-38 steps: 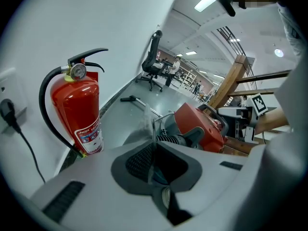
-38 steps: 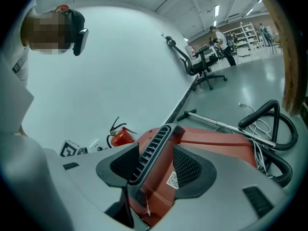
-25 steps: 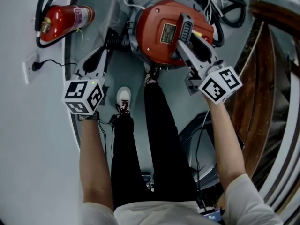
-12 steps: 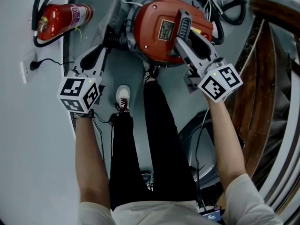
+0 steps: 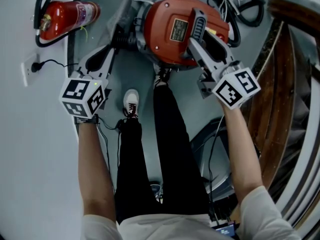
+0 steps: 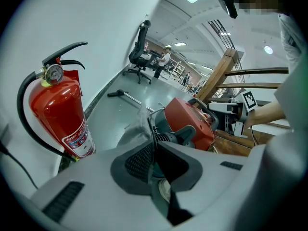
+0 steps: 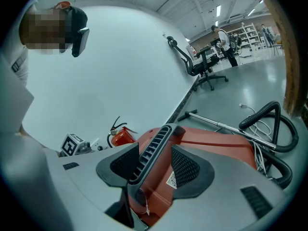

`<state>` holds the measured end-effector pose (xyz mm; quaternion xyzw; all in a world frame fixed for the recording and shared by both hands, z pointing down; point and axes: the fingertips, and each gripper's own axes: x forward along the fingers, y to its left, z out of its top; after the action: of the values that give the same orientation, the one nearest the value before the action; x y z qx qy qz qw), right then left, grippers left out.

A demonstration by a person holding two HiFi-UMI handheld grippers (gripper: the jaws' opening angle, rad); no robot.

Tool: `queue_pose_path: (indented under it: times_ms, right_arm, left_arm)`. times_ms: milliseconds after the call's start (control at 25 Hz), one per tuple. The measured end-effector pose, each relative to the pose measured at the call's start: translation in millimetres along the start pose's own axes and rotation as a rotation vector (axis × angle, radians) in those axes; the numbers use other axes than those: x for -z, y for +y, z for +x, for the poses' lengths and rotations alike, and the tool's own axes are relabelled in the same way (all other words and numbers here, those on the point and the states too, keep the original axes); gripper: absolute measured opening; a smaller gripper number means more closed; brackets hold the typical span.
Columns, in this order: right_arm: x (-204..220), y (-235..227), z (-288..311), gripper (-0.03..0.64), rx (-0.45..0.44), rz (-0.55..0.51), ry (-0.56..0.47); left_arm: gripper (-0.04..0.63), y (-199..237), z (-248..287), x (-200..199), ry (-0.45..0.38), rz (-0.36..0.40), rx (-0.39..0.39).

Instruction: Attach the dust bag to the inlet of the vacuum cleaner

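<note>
A red vacuum cleaner (image 5: 175,29) stands on the grey floor ahead of the person's feet. My right gripper (image 5: 194,36) reaches over its top, shut on the black ribbed handle (image 7: 151,148), which runs between the jaws. The grey cloth dust bag (image 6: 137,129) hangs at the vacuum's left side, beside the black corrugated inlet (image 6: 166,137). My left gripper (image 6: 154,153) is shut on the bag's thin edge right at that inlet. In the head view the left gripper (image 5: 116,40) points at the same spot, where the bag (image 5: 122,14) is a pale fold.
A red fire extinguisher (image 5: 65,16) leans by the wall at left, near a socket with a plug (image 5: 30,69). A black hose (image 5: 240,4) and cables lie behind the vacuum, and a metal wand (image 7: 226,124). Wooden stair railings (image 5: 285,84) stand at right. The person's shoe (image 5: 131,104) is close below.
My left gripper has rolled a little, and its marker cube has shifted slightly left in the head view. The right gripper and the vacuum have kept still.
</note>
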<state>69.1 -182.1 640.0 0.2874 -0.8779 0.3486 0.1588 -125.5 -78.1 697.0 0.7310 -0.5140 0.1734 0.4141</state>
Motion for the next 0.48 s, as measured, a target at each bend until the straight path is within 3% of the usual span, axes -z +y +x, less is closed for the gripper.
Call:
queue_pose_path:
  times_ms: [480]
  right_arm:
    - [0.5, -0.4, -0.5, 0.219, 0.000, -0.011, -0.008]
  left_arm:
    - [0.029, -2.8, 1.1, 0.0, 0.029, 0.015, 0.011]
